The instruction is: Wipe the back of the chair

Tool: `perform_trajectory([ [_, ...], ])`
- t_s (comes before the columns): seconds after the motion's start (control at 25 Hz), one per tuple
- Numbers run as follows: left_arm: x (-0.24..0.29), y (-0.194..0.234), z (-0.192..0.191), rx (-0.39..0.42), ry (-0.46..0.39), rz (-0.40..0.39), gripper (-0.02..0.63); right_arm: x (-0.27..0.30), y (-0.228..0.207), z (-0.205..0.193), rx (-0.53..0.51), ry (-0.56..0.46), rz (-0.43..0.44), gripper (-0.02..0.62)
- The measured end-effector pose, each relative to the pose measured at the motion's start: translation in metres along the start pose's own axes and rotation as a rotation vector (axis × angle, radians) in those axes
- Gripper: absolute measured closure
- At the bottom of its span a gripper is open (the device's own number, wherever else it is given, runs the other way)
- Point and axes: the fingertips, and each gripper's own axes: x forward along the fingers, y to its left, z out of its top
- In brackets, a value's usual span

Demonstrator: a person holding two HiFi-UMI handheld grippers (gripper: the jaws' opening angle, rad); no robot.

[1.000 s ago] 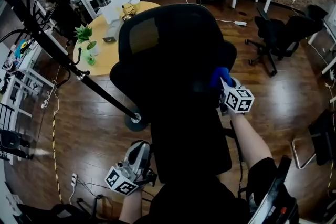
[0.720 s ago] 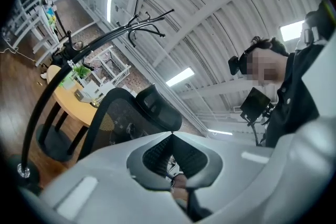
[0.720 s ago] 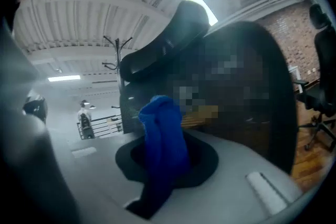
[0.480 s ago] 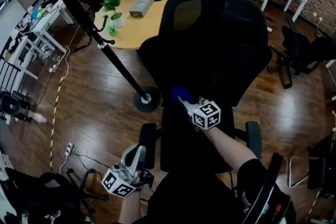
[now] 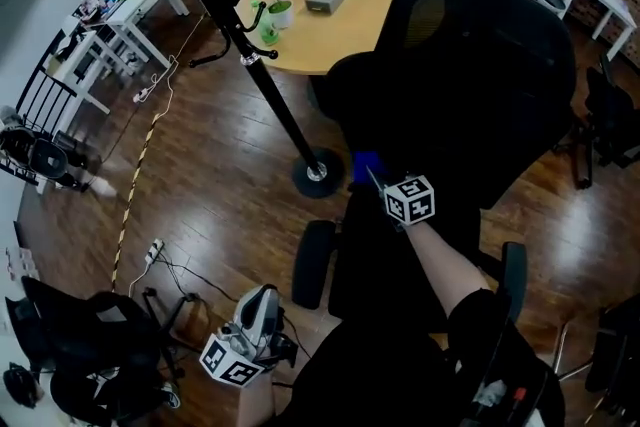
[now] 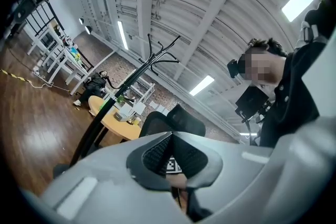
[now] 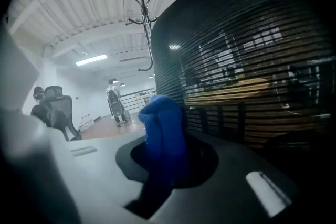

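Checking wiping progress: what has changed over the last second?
The right gripper, shut on the cloth, swept leftward across the chair back, from its right edge to its lower left side. Nothing was taken hold of or let go. The left gripper stayed low beside the person, shut and empty.

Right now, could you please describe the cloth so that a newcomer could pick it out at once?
Find the big black mesh office chair beside the round yellow table. At its back, the right gripper is shut on a bunched cloth, the only bright blue thing amid all that black.
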Motion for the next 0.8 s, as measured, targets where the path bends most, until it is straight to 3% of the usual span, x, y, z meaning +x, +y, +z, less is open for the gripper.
perform_trajectory([
  [0.24,0.046,-0.002,-0.013,-0.027,0.063,-0.116,0.614,-0.065,-0.058,-0.008,0.014,-0.034,-0.1,0.557],
  [0.44,0.109,-0.032,-0.029,-0.053,0.148,-0.299,0.614,-0.171,-0.149,-0.022,0.158,-0.104,-0.364,0.555],
  [0.64,0.148,-0.066,-0.063,-0.093,0.244,-0.417,0.614,-0.274,-0.223,-0.038,0.289,-0.146,-0.628,0.555],
  [0.8,0.17,-0.094,-0.083,-0.101,0.3,-0.493,0.614,-0.306,-0.236,-0.034,0.291,-0.163,-0.675,0.555],
])
